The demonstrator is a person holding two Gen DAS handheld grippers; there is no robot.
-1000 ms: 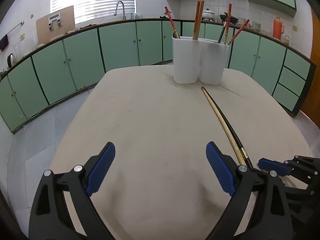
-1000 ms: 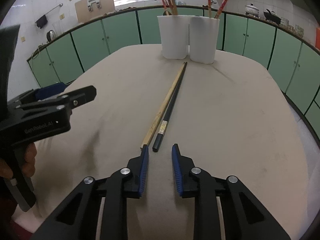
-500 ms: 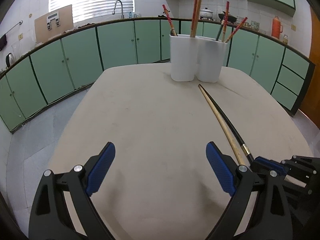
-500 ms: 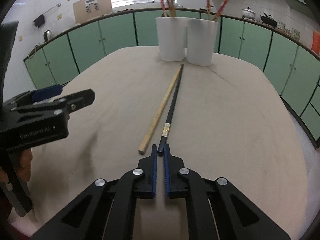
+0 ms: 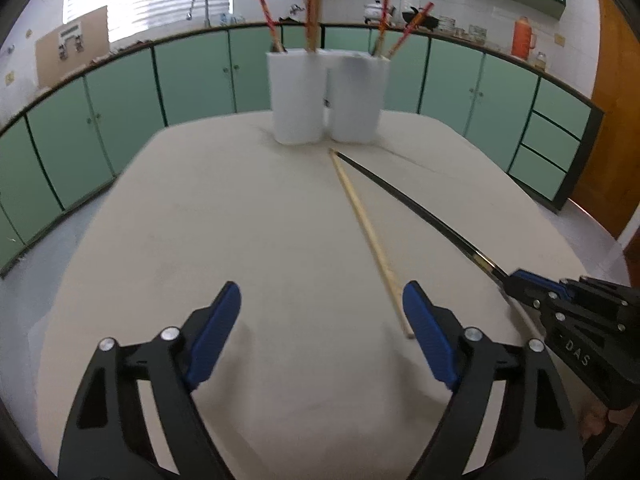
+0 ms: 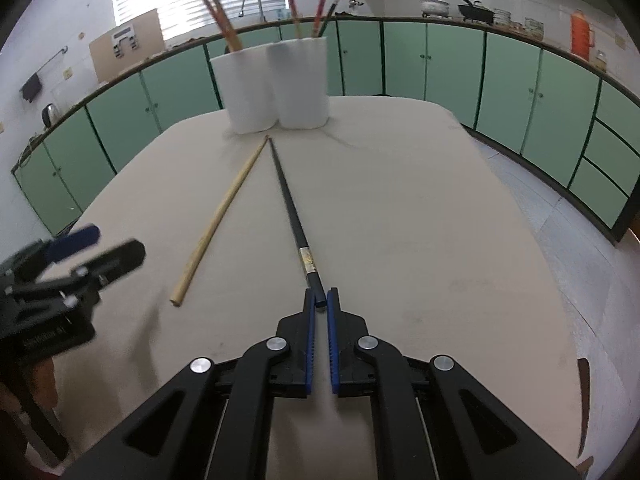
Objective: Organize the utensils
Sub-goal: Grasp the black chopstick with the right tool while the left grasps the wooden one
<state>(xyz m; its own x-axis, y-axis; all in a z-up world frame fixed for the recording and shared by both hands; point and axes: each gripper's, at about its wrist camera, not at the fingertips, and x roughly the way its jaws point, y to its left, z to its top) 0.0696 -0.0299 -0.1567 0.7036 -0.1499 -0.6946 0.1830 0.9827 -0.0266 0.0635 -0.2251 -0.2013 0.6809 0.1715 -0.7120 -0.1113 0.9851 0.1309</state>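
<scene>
A black chopstick lies along the beige table, and my right gripper is shut on its near end. Beside it lies a wooden chopstick; the two far tips meet just before the white two-cup holder. In the left wrist view the wooden chopstick ends just inside the right pad of my left gripper. Its jaws are closing and stand wide, and the pads touch nothing. The right gripper holds the black chopstick at the right. The left gripper shows at the left.
The holder at the table's far end holds several red and wooden chopsticks. Green cabinets with a sink and cookware on top ring the room. The table's right edge drops to a tiled floor. A hand grips the left tool.
The right gripper closed on the black chopstick's near end and swung it away from the wooden one. The left gripper moved toward the wooden chopstick, and its jaws narrowed slightly.
</scene>
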